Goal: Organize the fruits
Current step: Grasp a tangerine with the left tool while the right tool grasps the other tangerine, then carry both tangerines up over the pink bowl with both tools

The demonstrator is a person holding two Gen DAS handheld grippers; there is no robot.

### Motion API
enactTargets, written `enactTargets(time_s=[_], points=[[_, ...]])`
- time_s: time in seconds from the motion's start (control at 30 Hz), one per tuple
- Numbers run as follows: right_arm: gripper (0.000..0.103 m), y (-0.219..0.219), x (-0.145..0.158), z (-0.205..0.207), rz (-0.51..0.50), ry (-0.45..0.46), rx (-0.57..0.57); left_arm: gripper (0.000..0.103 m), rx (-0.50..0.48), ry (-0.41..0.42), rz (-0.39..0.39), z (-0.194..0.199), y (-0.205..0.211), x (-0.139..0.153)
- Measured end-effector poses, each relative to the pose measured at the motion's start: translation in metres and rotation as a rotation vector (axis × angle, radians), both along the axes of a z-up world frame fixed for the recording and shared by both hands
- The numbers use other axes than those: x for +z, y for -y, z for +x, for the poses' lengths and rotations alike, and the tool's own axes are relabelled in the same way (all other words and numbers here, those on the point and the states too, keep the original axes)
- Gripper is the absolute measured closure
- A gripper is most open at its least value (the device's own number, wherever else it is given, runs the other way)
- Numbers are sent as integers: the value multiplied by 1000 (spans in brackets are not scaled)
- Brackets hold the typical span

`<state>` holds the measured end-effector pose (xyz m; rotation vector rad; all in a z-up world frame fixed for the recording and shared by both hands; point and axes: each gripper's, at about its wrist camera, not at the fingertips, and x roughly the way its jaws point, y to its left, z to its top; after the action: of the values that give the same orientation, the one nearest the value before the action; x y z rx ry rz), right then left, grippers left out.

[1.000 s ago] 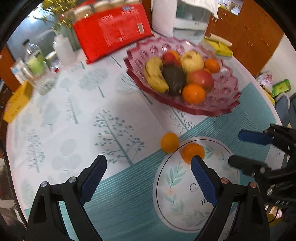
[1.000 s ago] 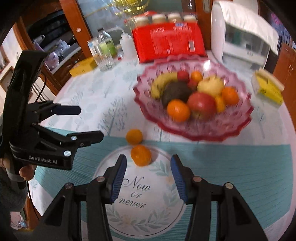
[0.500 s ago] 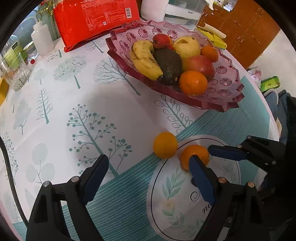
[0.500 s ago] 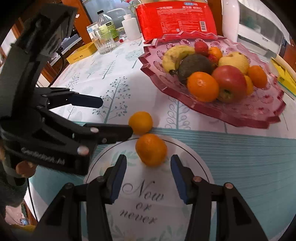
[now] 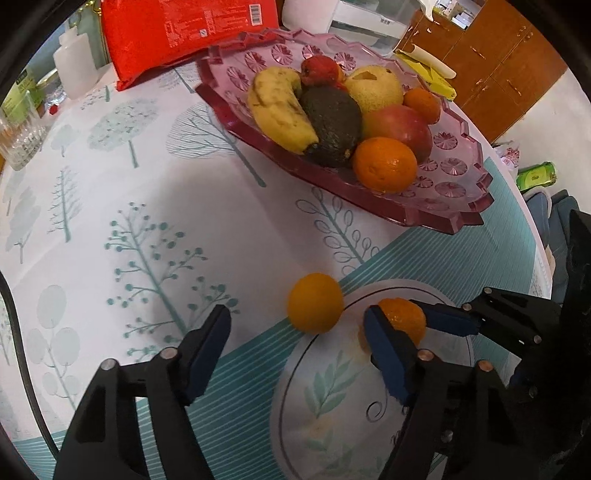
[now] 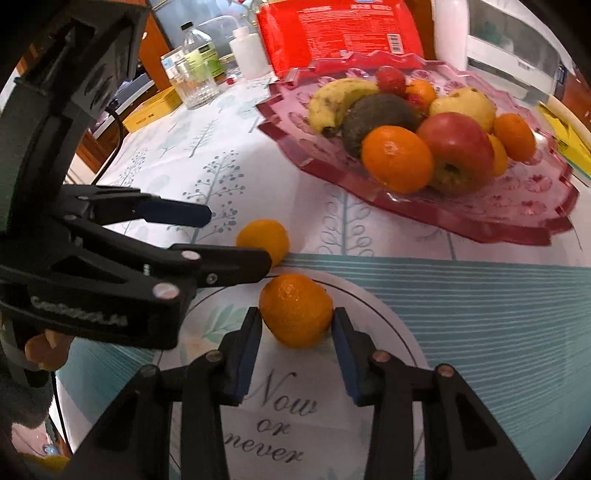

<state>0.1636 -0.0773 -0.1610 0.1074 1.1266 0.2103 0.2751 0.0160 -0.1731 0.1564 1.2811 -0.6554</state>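
Two loose mandarins lie on the tablecloth in front of a pink glass fruit dish (image 5: pixel 443 218) (image 6: pixel 517 225). The dish holds a banana, an avocado, an apple, a pear and oranges. The darker mandarin (image 6: pixel 295 310) (image 5: pixel 400 321) sits on the round printed emblem. My right gripper (image 6: pixel 296 323) has its closing jaws around it, both blue pads touching its sides. The lighter mandarin (image 5: pixel 315 302) (image 6: pixel 264 240) lies between the fingers of my left gripper (image 5: pixel 295 328) (image 6: pixel 238 240). Its jaws are closing but the pads stand clear of the fruit.
A red packet (image 5: pixel 184 33), a white squeeze bottle (image 6: pixel 249 48), drinking glasses (image 6: pixel 194 81) and a yellow box (image 6: pixel 155 107) stand behind the dish. A white appliance (image 6: pixel 509 48) and a yellow pack (image 5: pixel 424 70) are at the back right. The table edge curves off right.
Both grippers have dropped closer to the table. The right jaws have closed onto the darker mandarin. The left jaws have narrowed around the lighter one.
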Motion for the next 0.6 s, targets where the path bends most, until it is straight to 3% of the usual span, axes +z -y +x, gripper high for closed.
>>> enactTargets(time_s=[0.3,0.6], points=[[64,26,0,-10,5,-1,-74,70,7,22,32,-1,22,-7],[64,39,5,-19,28,3,-92,73,96,0,33,-11,14,-6]])
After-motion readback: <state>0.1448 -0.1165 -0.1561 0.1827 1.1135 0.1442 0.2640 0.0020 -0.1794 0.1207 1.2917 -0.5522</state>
